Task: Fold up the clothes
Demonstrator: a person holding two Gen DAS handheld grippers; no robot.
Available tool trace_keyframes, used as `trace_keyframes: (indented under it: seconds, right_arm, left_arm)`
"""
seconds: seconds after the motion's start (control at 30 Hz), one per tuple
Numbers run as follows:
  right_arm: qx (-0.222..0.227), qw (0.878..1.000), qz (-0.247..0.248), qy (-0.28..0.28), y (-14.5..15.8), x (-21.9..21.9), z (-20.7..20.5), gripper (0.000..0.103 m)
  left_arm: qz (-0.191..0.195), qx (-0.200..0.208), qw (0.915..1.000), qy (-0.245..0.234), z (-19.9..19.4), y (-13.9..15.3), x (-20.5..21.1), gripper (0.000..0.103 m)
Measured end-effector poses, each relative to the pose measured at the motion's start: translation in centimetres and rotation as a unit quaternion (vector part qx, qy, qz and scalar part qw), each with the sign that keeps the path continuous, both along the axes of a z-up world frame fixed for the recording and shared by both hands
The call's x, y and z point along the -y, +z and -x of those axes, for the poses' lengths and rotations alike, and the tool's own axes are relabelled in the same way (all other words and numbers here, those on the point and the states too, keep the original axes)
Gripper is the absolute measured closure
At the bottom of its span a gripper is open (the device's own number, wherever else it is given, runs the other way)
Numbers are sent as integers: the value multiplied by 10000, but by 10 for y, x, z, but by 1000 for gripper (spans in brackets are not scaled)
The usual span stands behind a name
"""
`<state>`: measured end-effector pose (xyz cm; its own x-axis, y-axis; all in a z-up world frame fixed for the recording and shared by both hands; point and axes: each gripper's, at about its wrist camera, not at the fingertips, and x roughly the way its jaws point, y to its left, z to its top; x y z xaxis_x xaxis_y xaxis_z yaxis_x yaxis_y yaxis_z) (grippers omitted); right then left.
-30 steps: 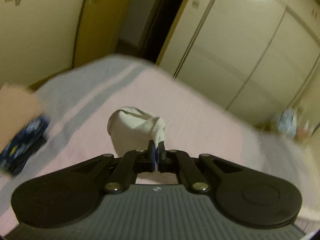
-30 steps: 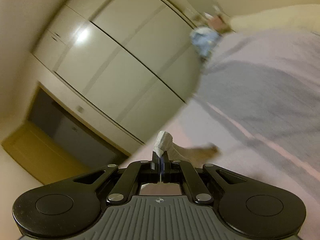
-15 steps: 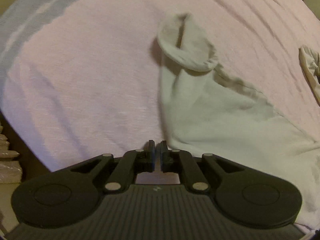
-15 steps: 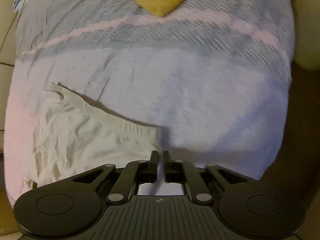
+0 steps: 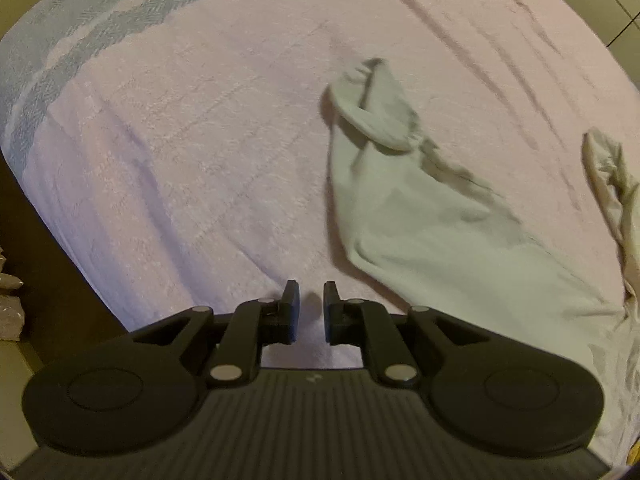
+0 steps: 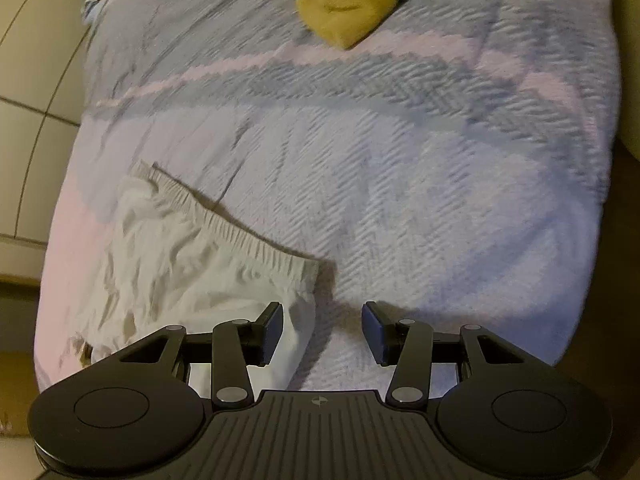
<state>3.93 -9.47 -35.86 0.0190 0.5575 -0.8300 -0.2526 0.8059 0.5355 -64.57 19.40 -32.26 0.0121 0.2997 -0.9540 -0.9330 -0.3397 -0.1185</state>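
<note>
The white garment [image 5: 420, 216] lies flat on the bed [image 5: 200, 140] — just right of the left claw [image 5: 307, 308], not touching it. That claw's jaws have just opened a little, with nothing between them. The right claw [image 6: 322, 330] has just opened wide — its left finger over the garment's ribbed corner. Both claws point down at the bed.

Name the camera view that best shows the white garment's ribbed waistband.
The right wrist view: the ribbed waistband runs unobstructed across the white garment, ending near the right gripper. The left wrist view shows only the garment's leg, no waistband.
</note>
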Motion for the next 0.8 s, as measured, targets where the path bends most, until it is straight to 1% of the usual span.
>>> trace_keyframes:
  seconds: [0.03, 0.07, 0.1, 0.13, 0.17, 0.2, 0.23, 0.27, 0.3, 0.33, 0.4, 0.5, 0.63, 0.7, 0.77, 0.8]
  right_arm:
    - [30, 10000, -29, 22, -3, -2, 0, 56]
    - [117, 9999, -27, 25, -6, -5, -1, 61]
    - [240, 9997, -17, 19, -6, -10, -2, 79]
    - [393, 9991, -108, 100, -1, -14, -3, 102]
    - [550, 9981, -212, 192, 5, -19, -3, 102]
    - [814, 9952, -402, 353, 17, -21, -2, 102]
    - [1157, 9912, -432, 473, 32, -22, -4, 102]
    - [1353, 9890, -341, 483, 39, -22, -8, 102]
    - [1413, 9888, -235, 418, 42, -19, -14, 102]
    - [1386, 9898, -53, 337, 40, -17, -22, 102]
    - [1274, 9908, 348, 287, 29, -16, -31, 102]
    - [1279, 9894, 597, 336, 18, -23, -24, 102]
    - [1216, 9894, 775, 150, 12, -23, -10, 101]
    - [1165, 9896, 840, 81, 10, -21, -4, 101]
    - [1151, 9892, 905, 37, 8, -22, 0, 101]
    - [1163, 9888, 931, 41, 9, -22, 3, 101]
  left_arm:
    - [-44, -5, 10000, -10, -2, 0, 3, 95]
    - [-91, 0, 10000, -13, -2, 1, 5, 95]
    - [-135, -4, 9999, 15, -2, 3, 7, 95]
    - [-179, -6, 9998, 43, -1, 5, 8, 95]
    - [-225, 9, 9997, 77, 1, 8, 10, 95]
    - [-297, 21, 9995, 90, 3, 11, 12, 95]
    - [-369, 32, 9993, 102, 6, 15, 13, 94]
    - [-426, 20, 9990, 92, 8, 17, 14, 92]
    - [-483, 9, 9988, 83, 10, 18, 14, 89]
    - [-537, -1, 9985, 74, 13, 20, 15, 86]
    - [-562, 39, 9984, 77, 18, 17, 13, 84]
    - [-542, 121, 9985, 30, 26, 8, 5, 84]
    - [-633, 448, 9970, -50, 34, -6, -22, 79]
    - [-775, 493, 9957, -94, 34, -7, -39, 75]
    - [-931, 468, 9942, -269, 30, -7, -56, 74]
    - [-951, 463, 9935, -411, 28, -8, -65, 74]
